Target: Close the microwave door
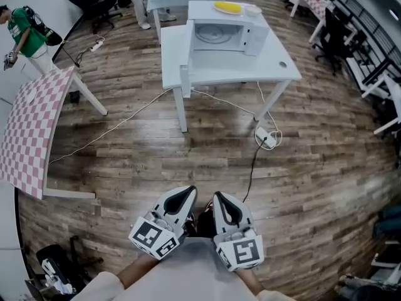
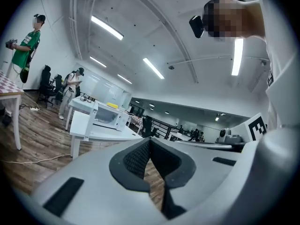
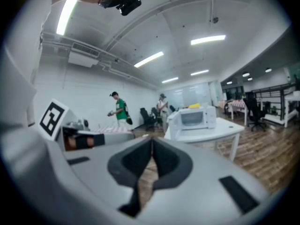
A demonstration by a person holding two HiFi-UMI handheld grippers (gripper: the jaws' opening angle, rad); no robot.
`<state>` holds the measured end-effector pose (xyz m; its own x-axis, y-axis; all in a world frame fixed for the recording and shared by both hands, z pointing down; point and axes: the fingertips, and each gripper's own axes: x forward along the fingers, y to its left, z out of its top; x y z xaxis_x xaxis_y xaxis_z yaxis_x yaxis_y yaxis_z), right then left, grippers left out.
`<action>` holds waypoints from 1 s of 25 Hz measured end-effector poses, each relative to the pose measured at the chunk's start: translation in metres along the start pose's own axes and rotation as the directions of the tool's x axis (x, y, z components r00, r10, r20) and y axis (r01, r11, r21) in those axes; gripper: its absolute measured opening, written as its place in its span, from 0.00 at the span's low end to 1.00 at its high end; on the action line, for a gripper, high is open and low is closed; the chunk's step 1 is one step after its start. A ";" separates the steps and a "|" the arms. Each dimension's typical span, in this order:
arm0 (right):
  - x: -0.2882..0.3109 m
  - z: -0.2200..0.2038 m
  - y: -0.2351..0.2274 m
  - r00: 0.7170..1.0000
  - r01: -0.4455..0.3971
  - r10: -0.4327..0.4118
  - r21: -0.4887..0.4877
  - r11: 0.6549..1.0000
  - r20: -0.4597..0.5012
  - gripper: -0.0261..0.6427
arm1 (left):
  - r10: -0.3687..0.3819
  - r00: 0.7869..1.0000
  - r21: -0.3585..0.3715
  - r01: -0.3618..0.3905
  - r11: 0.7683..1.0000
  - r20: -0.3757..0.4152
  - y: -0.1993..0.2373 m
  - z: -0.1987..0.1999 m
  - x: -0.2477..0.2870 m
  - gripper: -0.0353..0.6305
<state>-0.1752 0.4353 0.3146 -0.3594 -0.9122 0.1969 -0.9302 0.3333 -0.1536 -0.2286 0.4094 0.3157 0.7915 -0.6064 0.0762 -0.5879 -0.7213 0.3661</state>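
Head view shows both tools held low and close to the person's body, side by side. The left gripper (image 1: 185, 196) and the right gripper (image 1: 220, 199) each have their jaws pressed together with nothing between them. Each gripper's own view confirms it, with only floor showing past the closed tips. The microwave (image 1: 222, 36) stands far beyond the tips of both grippers on a white table (image 1: 279, 64). Its door (image 1: 177, 47) is swung out wide on the left side of the cabinet, so the cavity is open to view.

By my reading the closing itself has not begun. This is the approach, with a long stretch of floor (image 1: 156, 162) lying between tools and table. The next move calls for walking forward, then bringing one gripper (the left looks to be on the door's side) against the door's outer face and pushing it round until it latches. No grasp seems needed, since closed jaws should serve as a blunt pusher.

The microwave is a white, boxy shell, smooth and probably slick, with a yellow item (image 1: 227, 7) lying on top. The table is plain white on slim legs. The floor is wood-grain plank, and a dark cable (image 1: 252, 168) trails from just ahead of the right gripper to a power strip (image 1: 266, 137) — worth stepping round. The gripper bodies are pale grey moulded plastic, and the jaw pads (image 2: 136, 158) are dark and finely textured.
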 end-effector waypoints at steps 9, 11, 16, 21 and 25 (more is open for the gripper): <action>0.015 0.008 -0.033 0.999 -0.033 0.032 0.005 0.999 0.021 0.07 | -0.003 1.000 0.034 0.003 0.999 0.001 -0.010 0.003 0.041 0.08; 0.014 0.008 -0.042 0.999 -0.038 0.038 0.014 0.999 0.025 0.07 | -0.010 1.000 0.035 0.011 0.999 -0.010 -0.015 -0.001 0.053 0.08; 0.012 0.013 -0.069 0.999 -0.035 0.035 0.019 0.999 0.041 0.07 | -0.028 0.999 0.067 0.030 0.997 -0.023 -0.029 -0.003 0.085 0.08; 0.007 0.011 -0.088 0.998 -0.038 0.037 0.020 0.999 0.054 0.07 | -0.038 0.999 0.090 0.041 0.995 -0.033 -0.041 -0.010 0.106 0.08; 0.002 0.011 -0.095 0.997 -0.048 0.046 0.024 0.999 0.062 0.07 | -0.049 0.998 0.100 0.054 0.994 -0.047 -0.053 -0.014 0.114 0.08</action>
<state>-0.0867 0.3995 0.3191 -0.3968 -0.9087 0.1296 -0.9099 0.3708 -0.1862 -0.1046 0.3831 0.3180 0.8265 -0.5538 0.1013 -0.5582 -0.7828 0.2750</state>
